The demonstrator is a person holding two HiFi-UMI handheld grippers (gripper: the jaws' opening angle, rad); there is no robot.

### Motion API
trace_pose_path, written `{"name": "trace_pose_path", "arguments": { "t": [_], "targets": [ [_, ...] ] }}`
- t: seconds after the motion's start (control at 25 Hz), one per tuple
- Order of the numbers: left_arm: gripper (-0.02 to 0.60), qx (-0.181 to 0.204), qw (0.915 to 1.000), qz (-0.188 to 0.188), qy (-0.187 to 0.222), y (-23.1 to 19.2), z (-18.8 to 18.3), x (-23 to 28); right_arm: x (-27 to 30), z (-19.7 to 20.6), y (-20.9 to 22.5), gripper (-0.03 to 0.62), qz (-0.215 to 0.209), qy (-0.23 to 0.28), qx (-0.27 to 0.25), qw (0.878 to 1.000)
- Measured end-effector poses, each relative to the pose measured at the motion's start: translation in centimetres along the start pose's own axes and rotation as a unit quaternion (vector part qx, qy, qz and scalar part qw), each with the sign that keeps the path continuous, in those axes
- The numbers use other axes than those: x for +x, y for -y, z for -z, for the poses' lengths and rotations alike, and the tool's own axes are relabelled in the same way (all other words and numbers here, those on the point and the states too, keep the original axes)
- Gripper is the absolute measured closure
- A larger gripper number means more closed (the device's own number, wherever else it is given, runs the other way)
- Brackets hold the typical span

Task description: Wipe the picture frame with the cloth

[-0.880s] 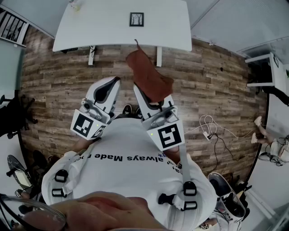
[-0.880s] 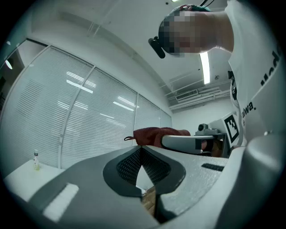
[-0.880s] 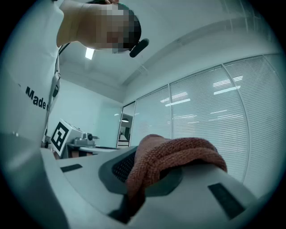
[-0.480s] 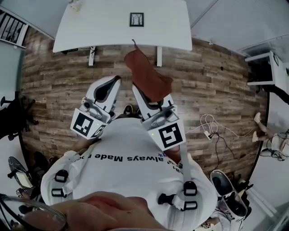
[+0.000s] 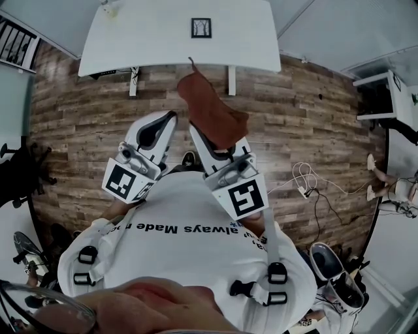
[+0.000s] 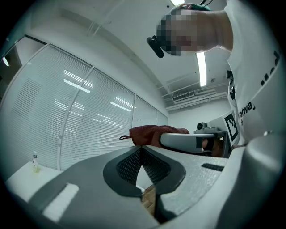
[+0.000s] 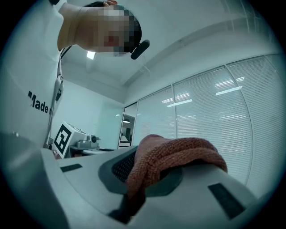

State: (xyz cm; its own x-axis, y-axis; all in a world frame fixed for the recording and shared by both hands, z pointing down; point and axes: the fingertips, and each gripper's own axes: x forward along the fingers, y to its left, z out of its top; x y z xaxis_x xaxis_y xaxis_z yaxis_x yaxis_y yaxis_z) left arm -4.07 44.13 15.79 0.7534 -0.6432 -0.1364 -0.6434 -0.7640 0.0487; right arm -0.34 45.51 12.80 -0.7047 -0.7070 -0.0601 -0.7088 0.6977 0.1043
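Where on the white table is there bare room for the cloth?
The table is bare either side of the picture frame: left up to the small bottle at its far-left corner, right to its edge. Nowhere crowded. The right gripper holds the cloth.

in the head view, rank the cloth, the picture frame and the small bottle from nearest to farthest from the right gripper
1. cloth: clamped in the jaws of the right gripper, draped over them.
2. picture frame: straight ahead, near the middle of the white table.
3. small bottle: at the table's far left corner, farthest off.
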Motion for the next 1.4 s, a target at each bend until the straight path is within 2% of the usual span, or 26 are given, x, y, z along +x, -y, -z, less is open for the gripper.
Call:
{"name": "trace_pose_path", "arguments": {
  "t": [0.28, 0.64, 0.8, 1.2, 1.4],
  "targets": [
    [0.58, 0.002, 1.0, 0.0, -0.006, -1.2, 0.6, -1.4, 0.9, 0.7, -1.1, 0.573, 0.006, -0.007, 0.002, 1.0],
    [0.58, 0.003, 1.0, 0.0, -0.005, -2.8, 1.3, 1.5, 2.3, 2.0, 2.4, 0.574, 0.015, -0.006, 0.009, 1.0],
    [0.58, 0.006, 0.9999, 0.001, -0.013, -4.5, 2.2, 5.2, 3.6, 2.7, 6.4, 0.573, 0.014, -0.003, 0.014, 1.0],
    [0.58, 0.015, 0.9998, -0.008, -0.014, -8.5, 2.9, 18.4, 6.4, 4.1, 20.5, 0.574, 0.013, 0.003, 0.013, 1.0],
    [0.58, 0.018, 0.9995, -0.02, -0.019, -10.0, 3.7, 23.9, 7.3, 4.9, 26.0, 0.574, 0.004, 0.004, 0.012, 1.0]
  ]
}}
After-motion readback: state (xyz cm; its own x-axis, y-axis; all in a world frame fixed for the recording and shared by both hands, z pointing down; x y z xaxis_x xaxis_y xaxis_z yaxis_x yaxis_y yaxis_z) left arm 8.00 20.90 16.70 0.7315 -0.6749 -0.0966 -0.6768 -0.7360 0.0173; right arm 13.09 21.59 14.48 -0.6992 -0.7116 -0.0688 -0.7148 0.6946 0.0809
